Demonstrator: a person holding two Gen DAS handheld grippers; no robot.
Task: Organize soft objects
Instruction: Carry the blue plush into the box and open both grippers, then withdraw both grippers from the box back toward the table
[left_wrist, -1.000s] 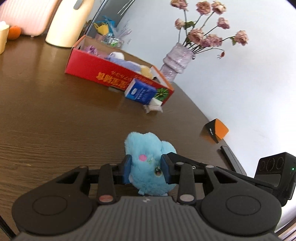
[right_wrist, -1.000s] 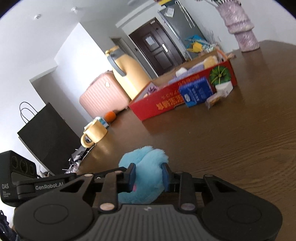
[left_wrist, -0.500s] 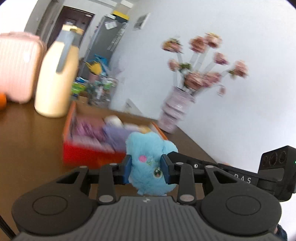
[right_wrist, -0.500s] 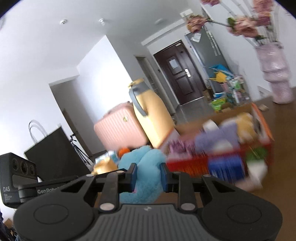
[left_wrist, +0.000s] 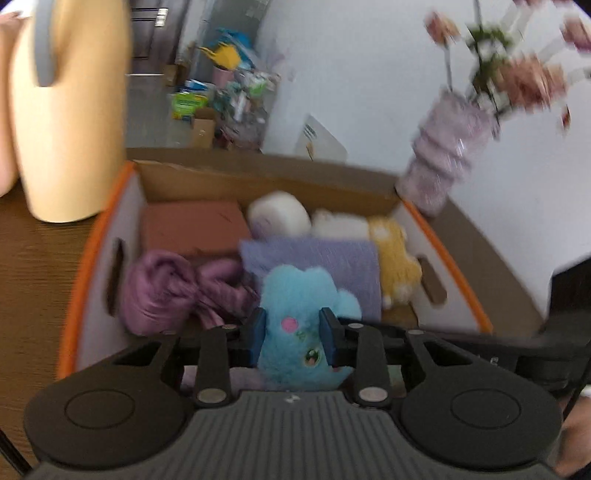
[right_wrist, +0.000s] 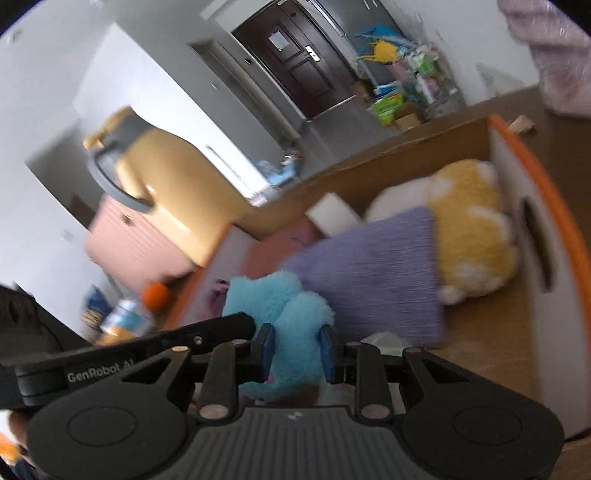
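A fluffy blue plush toy (left_wrist: 299, 314) hangs over the open orange-rimmed cardboard box (left_wrist: 447, 251), held from both sides. My left gripper (left_wrist: 291, 328) is shut on its face end, jaws closing a little tighter. My right gripper (right_wrist: 297, 347) is shut on the blue plush toy (right_wrist: 284, 310) at its other end, above the box (right_wrist: 517, 177). Inside the box lie a purple cloth (left_wrist: 162, 291), a lavender towel (left_wrist: 332, 254), a yellow plush (left_wrist: 395, 258) and a white plush (left_wrist: 280, 218). The picture is blurred by motion.
A tall yellow jug (left_wrist: 70, 110) stands on the brown wooden table (left_wrist: 29, 258) left of the box. A lilac vase with flowers (left_wrist: 443, 158) stands at the box's far right corner. A pink suitcase (right_wrist: 129, 240) and an orange (right_wrist: 157, 295) sit beyond the jug.
Both grippers lifted the blue plush off the table and carried it forward to above the box. The box went from far away to directly under the toy.
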